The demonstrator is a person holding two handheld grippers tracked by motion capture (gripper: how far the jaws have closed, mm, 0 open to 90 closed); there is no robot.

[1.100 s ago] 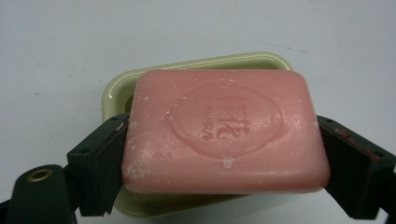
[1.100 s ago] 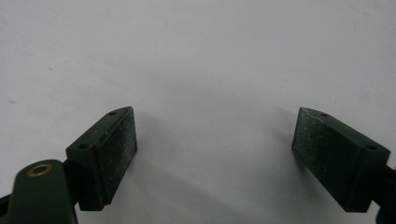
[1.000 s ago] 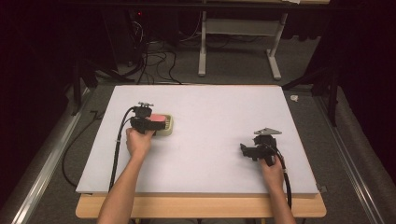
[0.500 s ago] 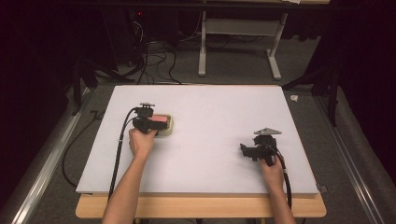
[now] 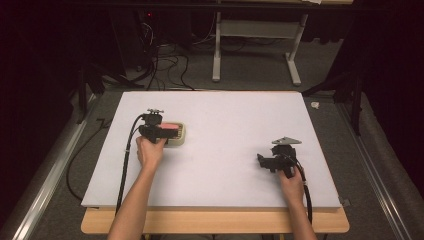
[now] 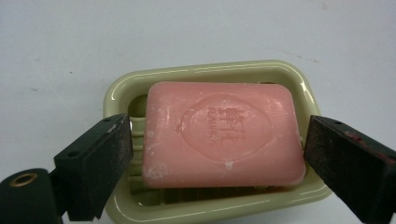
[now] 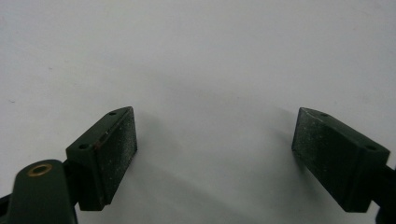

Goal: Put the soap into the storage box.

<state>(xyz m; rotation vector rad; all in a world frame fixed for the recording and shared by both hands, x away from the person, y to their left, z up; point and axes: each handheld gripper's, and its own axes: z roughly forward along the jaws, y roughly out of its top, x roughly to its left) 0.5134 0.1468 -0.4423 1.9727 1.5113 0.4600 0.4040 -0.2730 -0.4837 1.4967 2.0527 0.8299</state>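
A pink bar of soap lies flat in a pale green soap dish on the white table. In the high view the soap and dish sit at the table's left. My left gripper hangs over them, open, one jaw at each short end of the bar; the right jaw is close to the soap and the left stands a small gap off it. My right gripper is open over bare table at the right, with nothing between its jaws.
The white table top stretches wide between the two hands. A black cable trails from the left gripper down the table's left side. Beyond the far edge stand metal table legs and loose cables on the floor.
The left gripper has edged slightly over the soap dish. The right hand stays where it was.
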